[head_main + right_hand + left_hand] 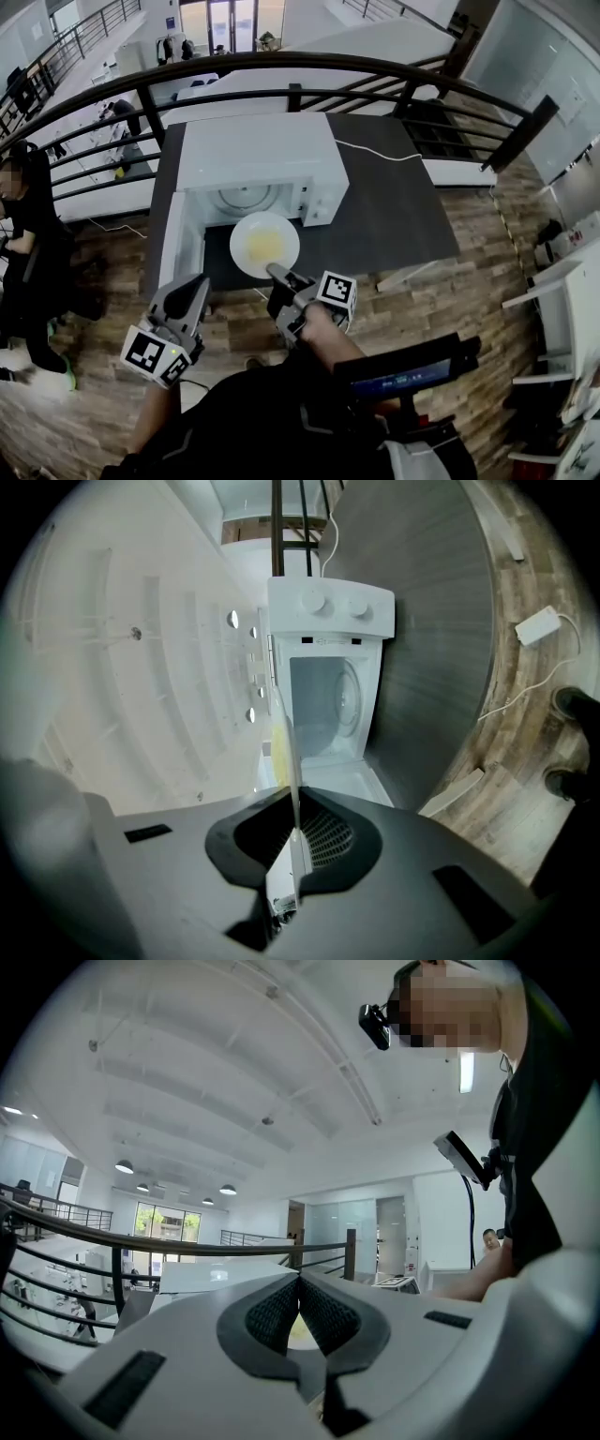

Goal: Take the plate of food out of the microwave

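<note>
Bright, even daylight enters through far windows; ceiling lamps glow; fisheye edges bend and darken; shadows stay soft.

Looked like an open-plan office building, on an upper gallery level, not a home kitchen. A curved black railing ran round the edge, and past it a lower floor with desks and people showed. There was a wood-plank floor, a big white ceiling with round downlights, glass partition walls and tall windows at the far end. A white microwave sat on a plain dark counter by the railing, its cable trailing loose. A person in dark clothes was at the left.
</note>
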Action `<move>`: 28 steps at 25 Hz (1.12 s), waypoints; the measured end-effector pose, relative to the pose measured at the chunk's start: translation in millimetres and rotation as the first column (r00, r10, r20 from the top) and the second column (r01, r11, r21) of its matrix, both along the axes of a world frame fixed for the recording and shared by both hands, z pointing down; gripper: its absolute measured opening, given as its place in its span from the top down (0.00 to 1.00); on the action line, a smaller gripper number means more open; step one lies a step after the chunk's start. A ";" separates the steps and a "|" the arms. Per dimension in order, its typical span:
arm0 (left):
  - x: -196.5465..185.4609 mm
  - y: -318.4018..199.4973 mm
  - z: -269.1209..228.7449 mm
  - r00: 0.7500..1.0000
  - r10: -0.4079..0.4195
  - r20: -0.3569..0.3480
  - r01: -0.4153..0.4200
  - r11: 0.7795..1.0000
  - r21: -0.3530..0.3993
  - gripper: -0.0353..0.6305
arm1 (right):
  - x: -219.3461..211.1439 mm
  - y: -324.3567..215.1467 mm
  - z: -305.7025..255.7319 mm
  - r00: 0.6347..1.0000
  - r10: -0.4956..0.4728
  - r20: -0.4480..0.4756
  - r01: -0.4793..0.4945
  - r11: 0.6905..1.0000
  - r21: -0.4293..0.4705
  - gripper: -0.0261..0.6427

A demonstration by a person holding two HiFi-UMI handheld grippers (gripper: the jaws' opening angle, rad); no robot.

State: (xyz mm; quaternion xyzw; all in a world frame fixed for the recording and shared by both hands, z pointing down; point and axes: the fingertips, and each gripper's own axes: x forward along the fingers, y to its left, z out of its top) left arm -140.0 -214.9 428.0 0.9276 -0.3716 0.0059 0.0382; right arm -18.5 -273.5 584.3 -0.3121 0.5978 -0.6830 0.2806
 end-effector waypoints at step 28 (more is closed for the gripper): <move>45.6 -24.9 -6.1 0.997 -0.074 -0.033 0.073 0.997 -0.032 0.94 | 33.3 -22.5 -28.8 0.995 -0.100 -0.010 0.101 0.993 0.060 0.94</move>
